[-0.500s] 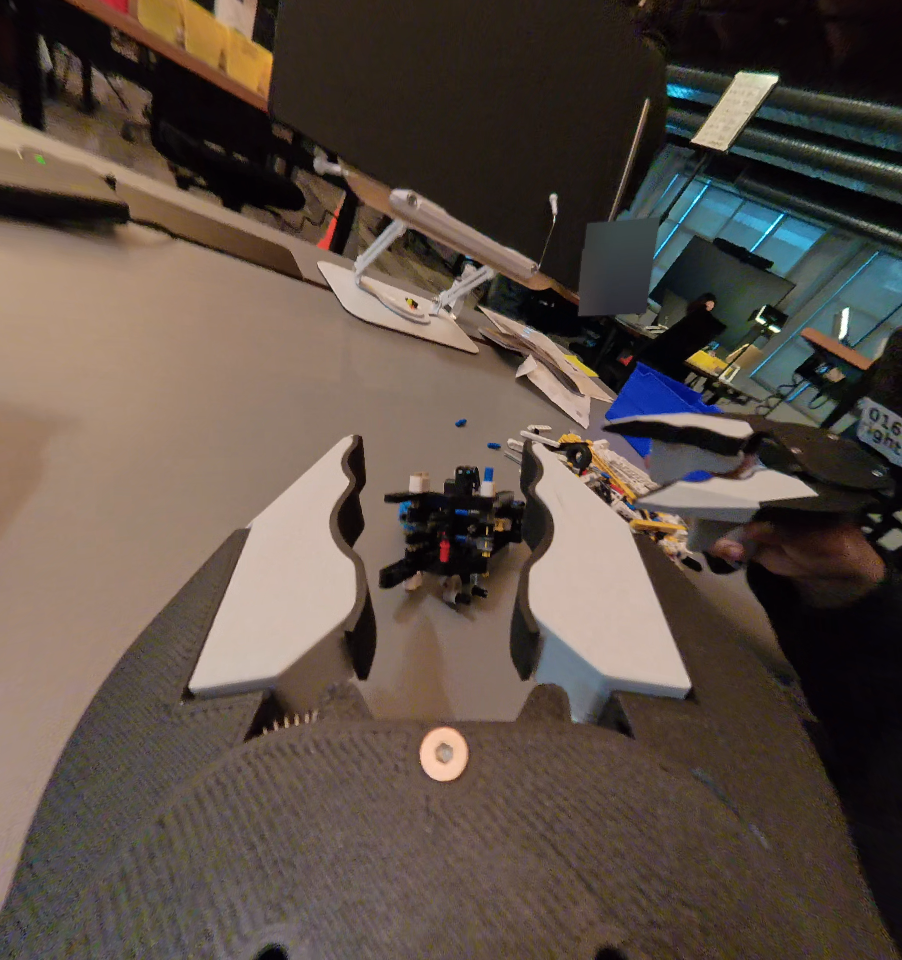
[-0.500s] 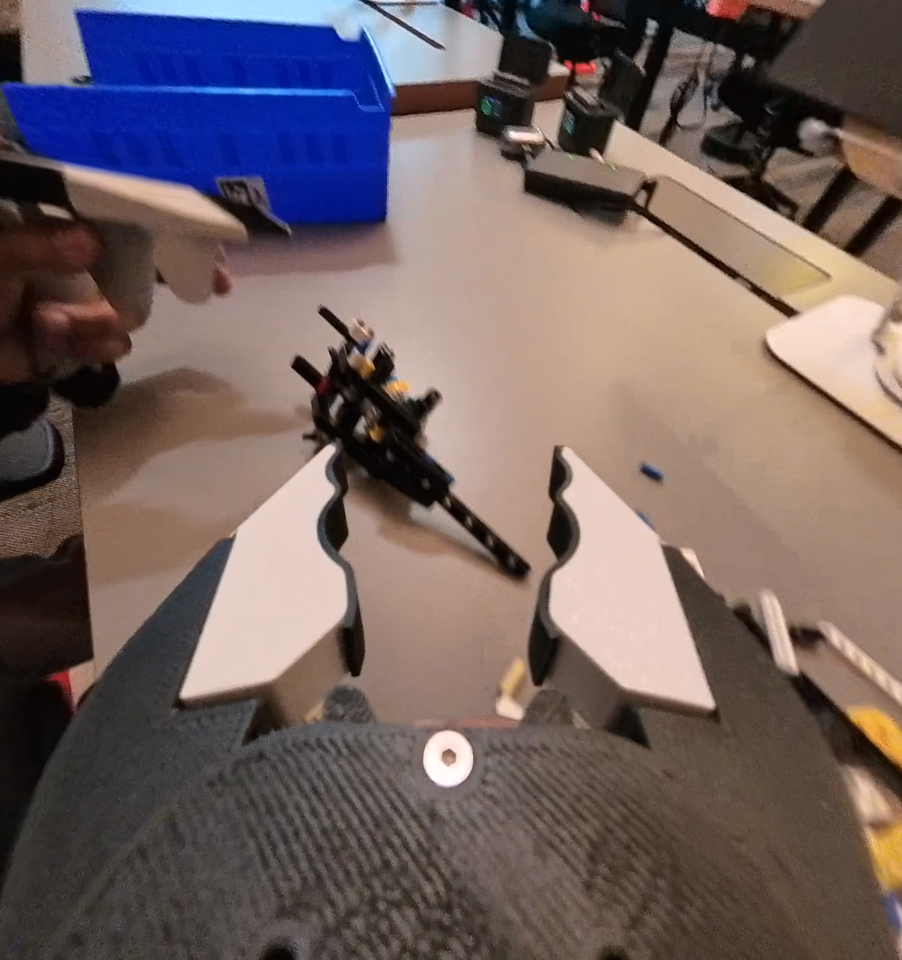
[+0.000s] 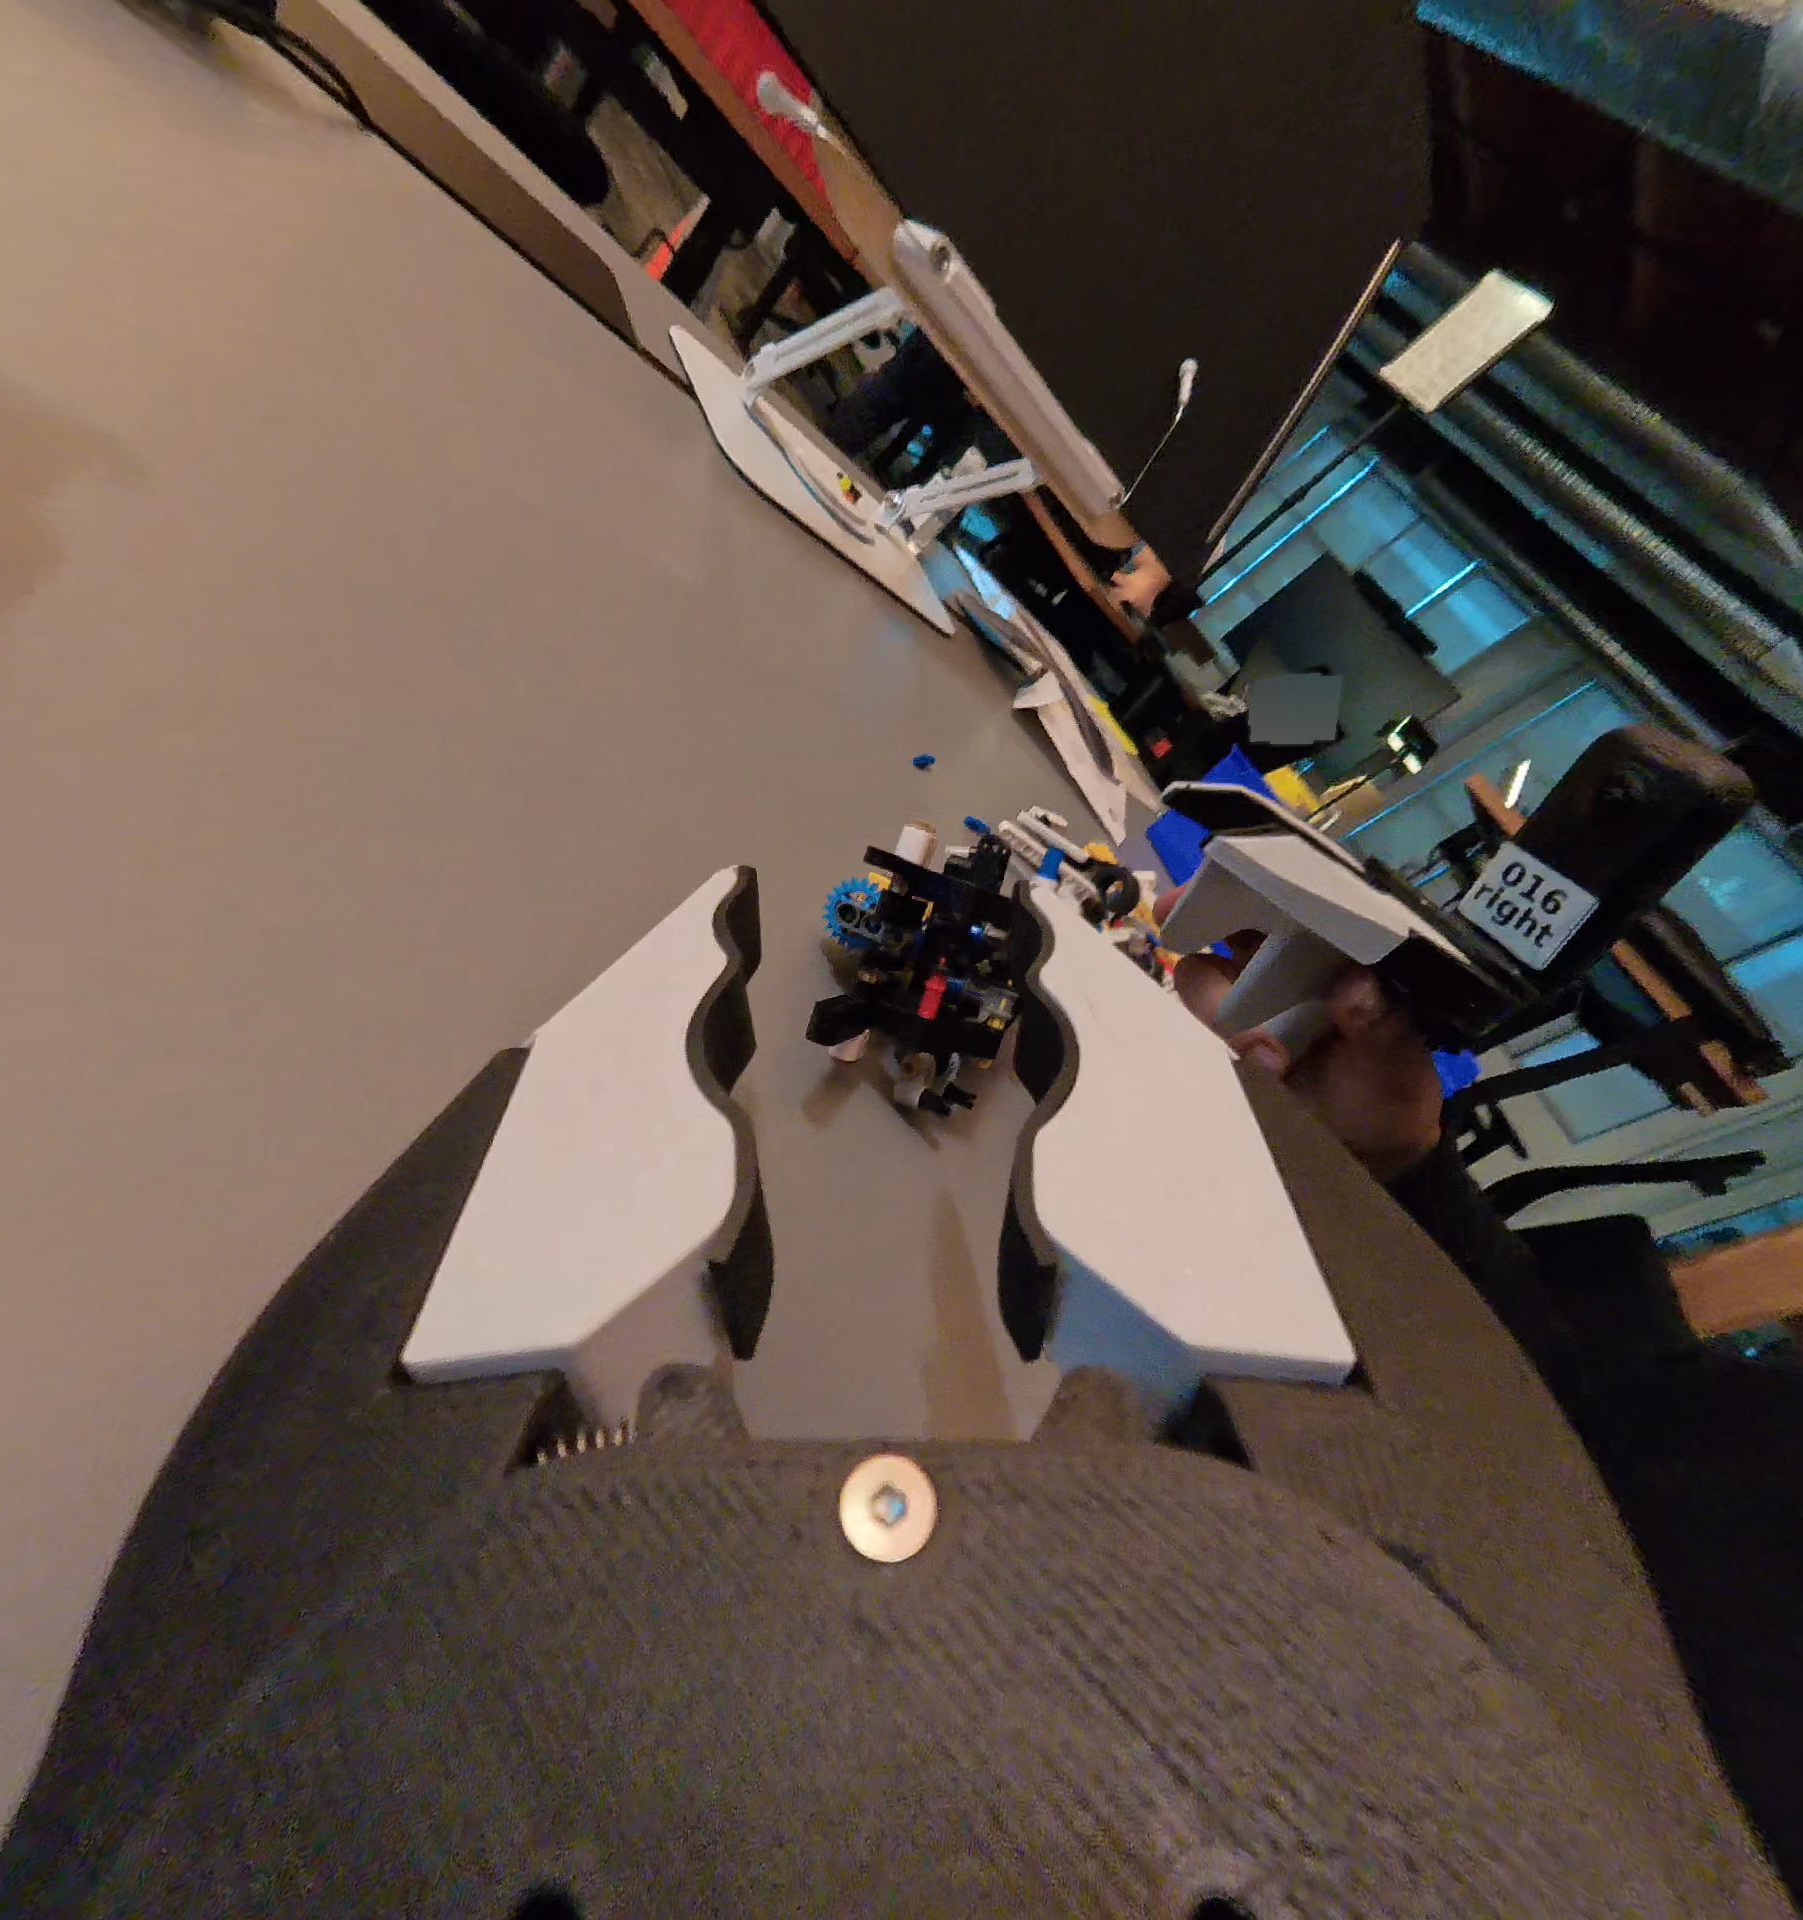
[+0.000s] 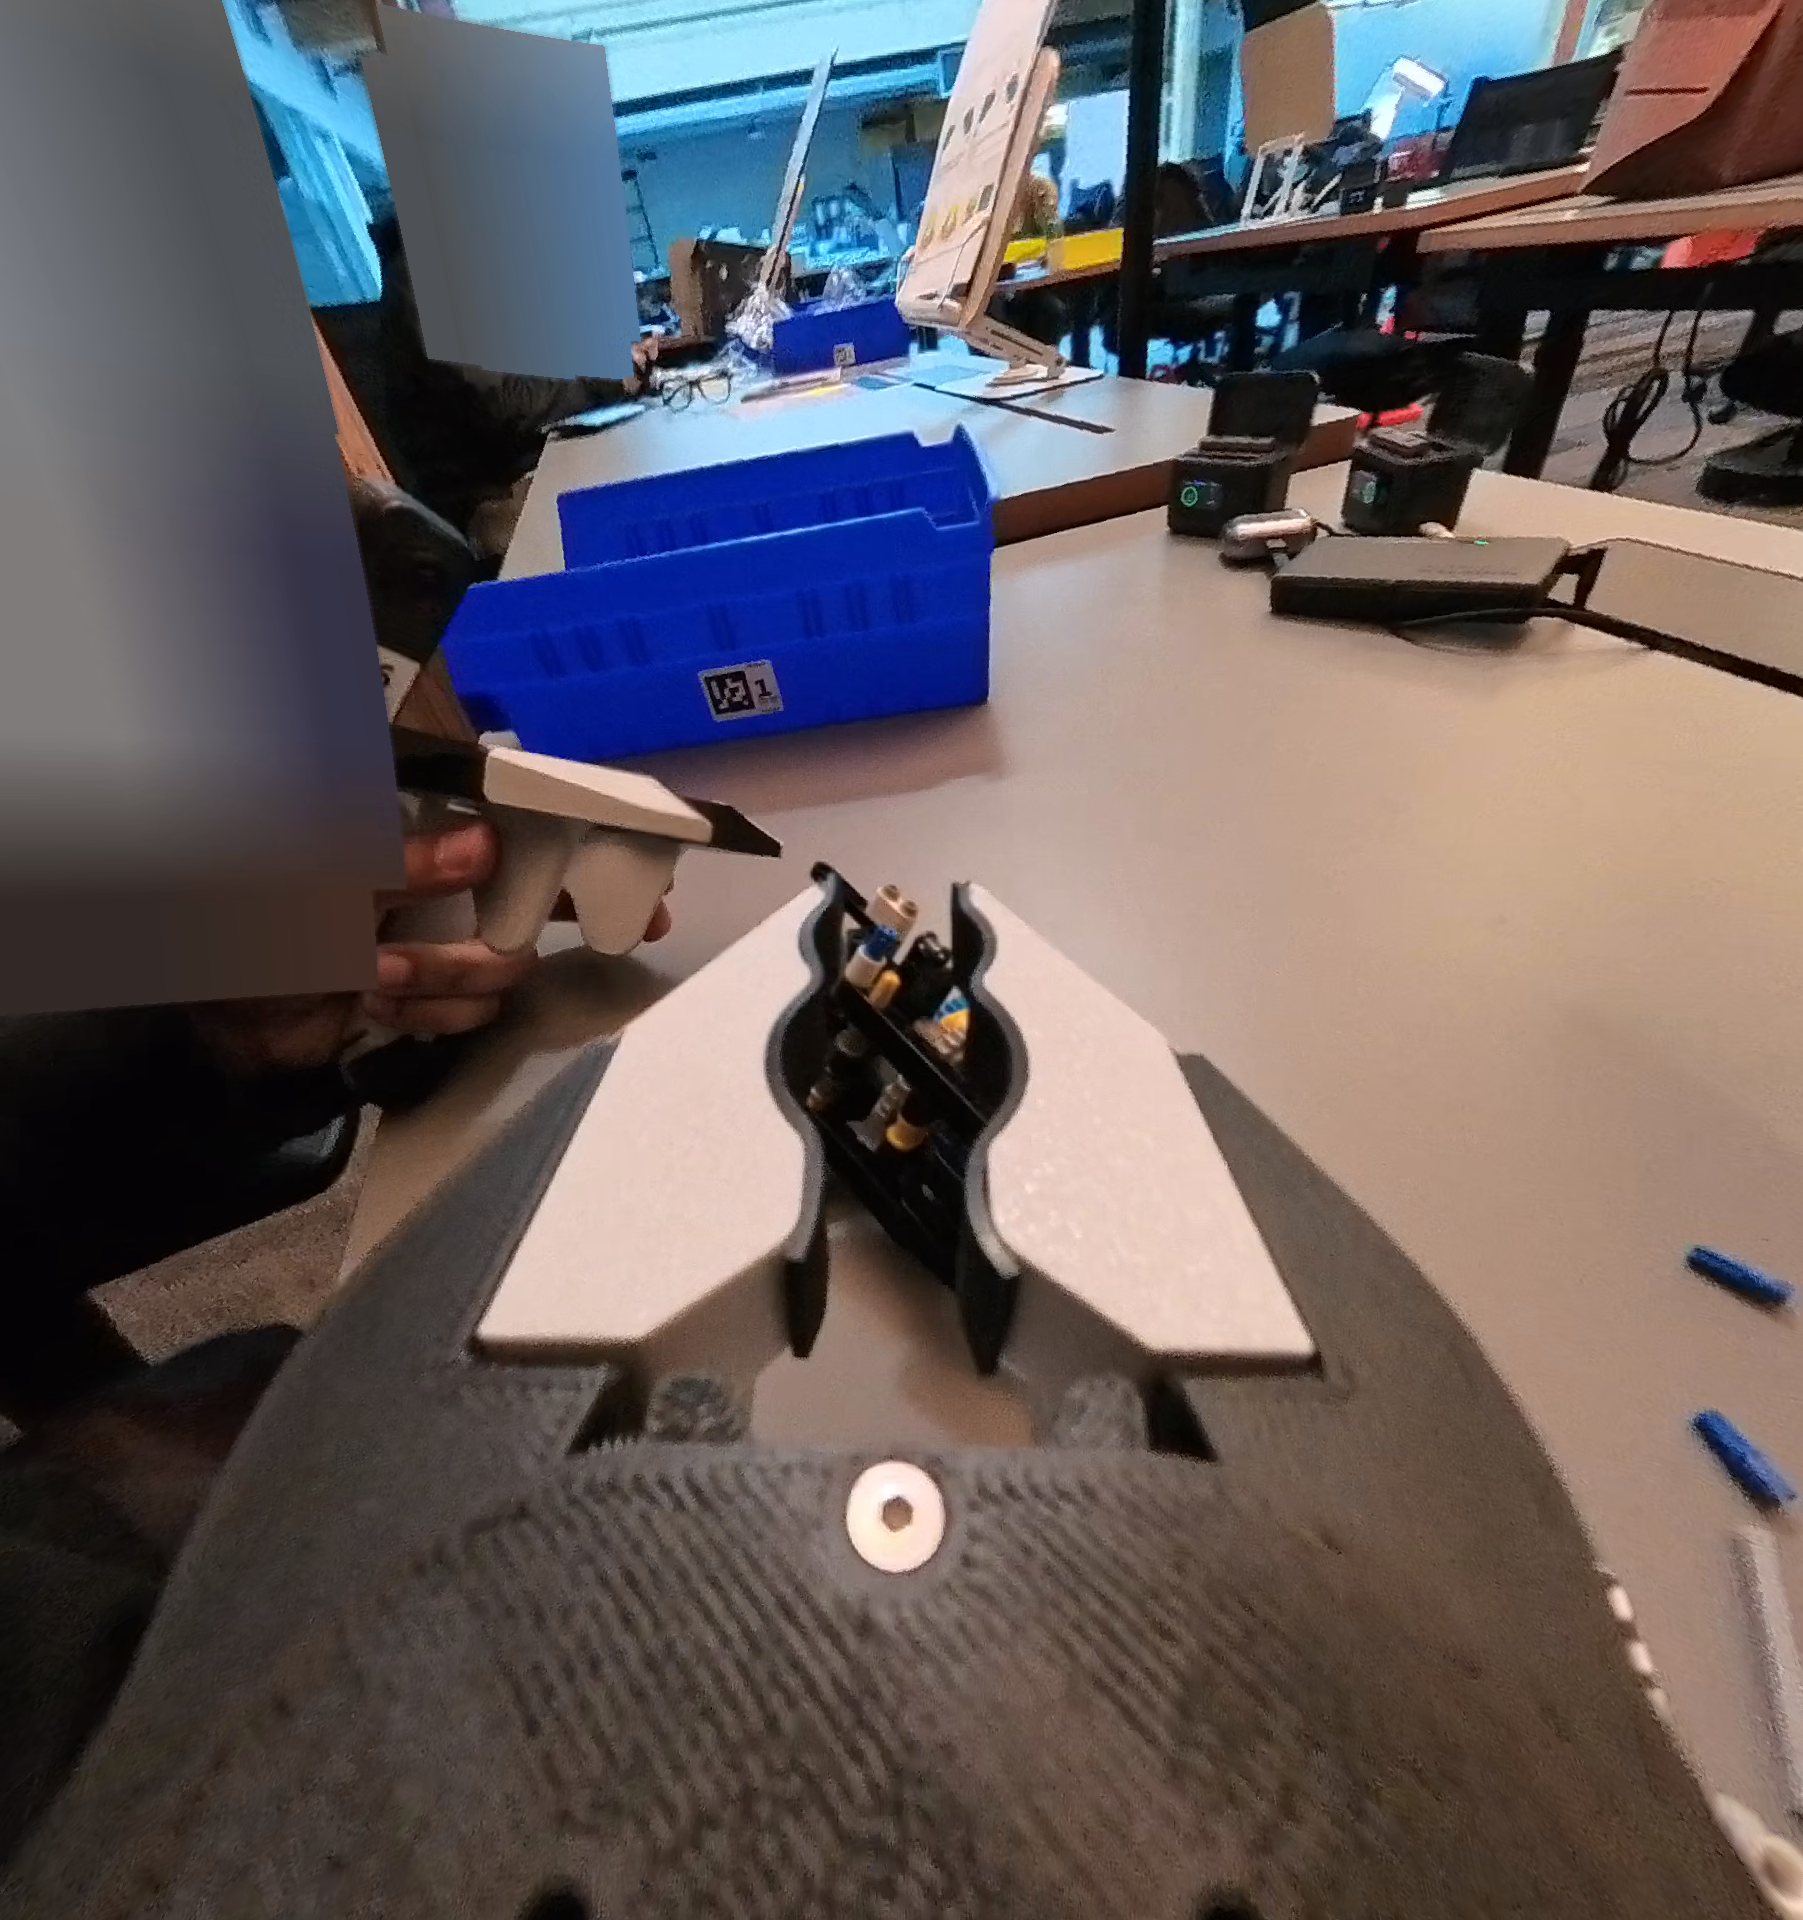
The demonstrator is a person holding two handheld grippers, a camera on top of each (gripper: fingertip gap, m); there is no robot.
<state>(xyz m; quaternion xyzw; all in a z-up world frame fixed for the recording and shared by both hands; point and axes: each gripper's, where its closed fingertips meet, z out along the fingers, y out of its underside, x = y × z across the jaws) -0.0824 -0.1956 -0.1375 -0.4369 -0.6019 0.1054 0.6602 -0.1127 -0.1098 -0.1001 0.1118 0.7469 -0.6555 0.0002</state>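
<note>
Left gripper [image 3: 881, 888] low over the grey table [image 3: 357, 727], with its two white fingers wide apart. Between them, sitting on the table, a small black toy-brick build [image 3: 928, 966] with a blue gear and a red bit. Close up against the right-side finger, maybe touching, hard to tell; a clear space on the left-side finger's side. Not squeezed by this gripper. Just past the build, a messy pile of loose toy pieces [image 3: 1084, 873], white, yellow and black, and farther off one tiny blue piece [image 3: 923, 762] alone on the table. Off to the right in this view, a hand [image 3: 1333, 1049] holding the other gripper, seen from the side, its tips above the pile. Right gripper [image 4: 892, 894], in its own view, with fingers nearly together and clamped on the black build, both dark pads pressed on its sides. Sticking up between the fingertips, a tan pin with blue and yellow bits under it. Behind, two blue bins [image 4: 772, 623] side by side on the table. To the right, two small blue pins [image 4: 1738, 1288] lying loose, well apart from the build. Far back, a flat black box [image 4: 1416, 587] with a cord.
</note>
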